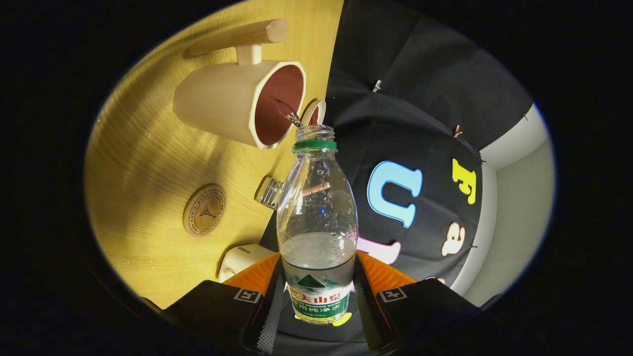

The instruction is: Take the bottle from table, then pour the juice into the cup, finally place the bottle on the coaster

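My gripper [316, 296] is shut on a clear plastic bottle [316, 217] with a green neck ring and a green label, both fingers pressing on its lower body. The bottle is tipped over, its open mouth at the rim of a cream cup [232, 104] with a brown inside and a wooden handle. A thin stream runs from the mouth into the cup. Some liquid is left in the bottle's lower half. A round wooden coaster [204, 210] lies flat on the wooden table [143, 148], to the side of the cup and apart from it.
A small glass jar [269, 193] stands by the table's edge near the bottle. A white rounded object [242, 259] sits close to my left finger. A small white cup [316, 112] shows just behind the bottle's mouth. The black booth cloth hangs beyond the table.
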Action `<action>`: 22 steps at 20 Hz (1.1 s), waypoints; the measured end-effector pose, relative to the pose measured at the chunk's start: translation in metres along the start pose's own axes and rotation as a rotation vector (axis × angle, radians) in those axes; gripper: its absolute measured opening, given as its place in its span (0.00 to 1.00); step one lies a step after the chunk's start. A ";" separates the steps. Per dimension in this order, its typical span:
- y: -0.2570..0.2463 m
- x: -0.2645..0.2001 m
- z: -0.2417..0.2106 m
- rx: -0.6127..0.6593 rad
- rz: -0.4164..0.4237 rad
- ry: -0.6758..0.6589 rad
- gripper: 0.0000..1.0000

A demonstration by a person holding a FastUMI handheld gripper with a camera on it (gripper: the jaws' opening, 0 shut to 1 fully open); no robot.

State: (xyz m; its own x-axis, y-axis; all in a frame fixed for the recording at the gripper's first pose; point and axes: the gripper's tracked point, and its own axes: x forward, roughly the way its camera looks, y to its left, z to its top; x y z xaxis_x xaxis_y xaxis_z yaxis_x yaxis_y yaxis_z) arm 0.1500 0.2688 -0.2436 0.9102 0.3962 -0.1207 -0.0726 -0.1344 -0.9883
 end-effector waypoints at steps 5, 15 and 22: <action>-0.005 -0.002 -0.003 -0.076 0.002 -0.035 0.70; -0.011 -0.001 -0.002 -0.159 0.003 -0.077 0.70; -0.020 0.006 0.002 -0.237 -0.019 -0.135 0.70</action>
State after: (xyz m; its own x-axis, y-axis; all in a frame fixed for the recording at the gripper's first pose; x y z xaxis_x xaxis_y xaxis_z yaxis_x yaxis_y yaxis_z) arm 0.1559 0.2753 -0.2243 0.8469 0.5158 -0.1291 0.0563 -0.3284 -0.9429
